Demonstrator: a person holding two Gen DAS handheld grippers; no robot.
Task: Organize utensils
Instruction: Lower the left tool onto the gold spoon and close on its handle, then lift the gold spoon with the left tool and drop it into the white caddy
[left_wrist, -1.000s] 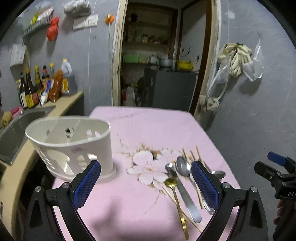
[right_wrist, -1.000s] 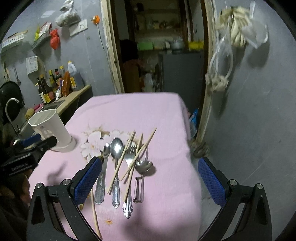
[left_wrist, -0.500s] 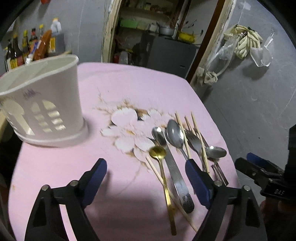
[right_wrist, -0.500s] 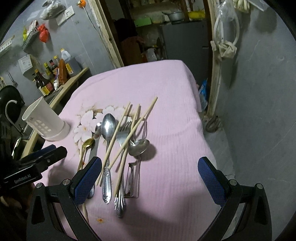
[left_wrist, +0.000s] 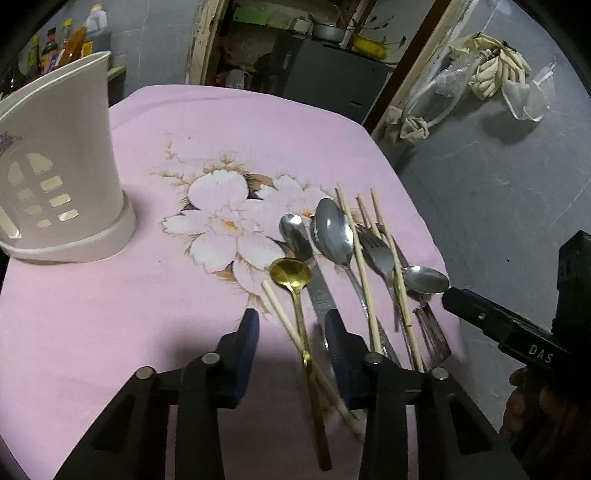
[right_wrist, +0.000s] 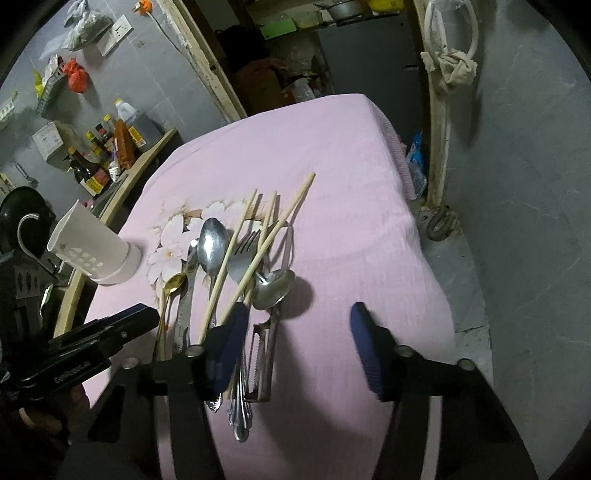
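Note:
Several utensils lie in a row on the pink flowered tablecloth (left_wrist: 110, 314): a gold spoon (left_wrist: 290, 275), a large steel spoon (left_wrist: 334, 232), a fork (left_wrist: 378, 251), wooden chopsticks (left_wrist: 364, 266), a round spoon (left_wrist: 424, 279) and a peeler (right_wrist: 264, 354). My left gripper (left_wrist: 291, 325) hangs low over the near end; its jaws are closing, with the gold spoon's handle and one chopstick between them, untouched. My right gripper (right_wrist: 298, 317) is also closing, around the peeler and the round spoon (right_wrist: 275, 286), pads apart from both. A white slotted utensil holder (left_wrist: 55, 177) stands at the left.
Sauce bottles (right_wrist: 99, 162) crowd a counter beyond the table's left side. The table's right edge (right_wrist: 424, 236) drops to a grey floor beside a wall. A doorway with shelves lies behind the far end.
Both grippers have come down and tipped toward the utensils. Their jaws have narrowed from wide open. The holder now sits farther to the left in the left wrist view.

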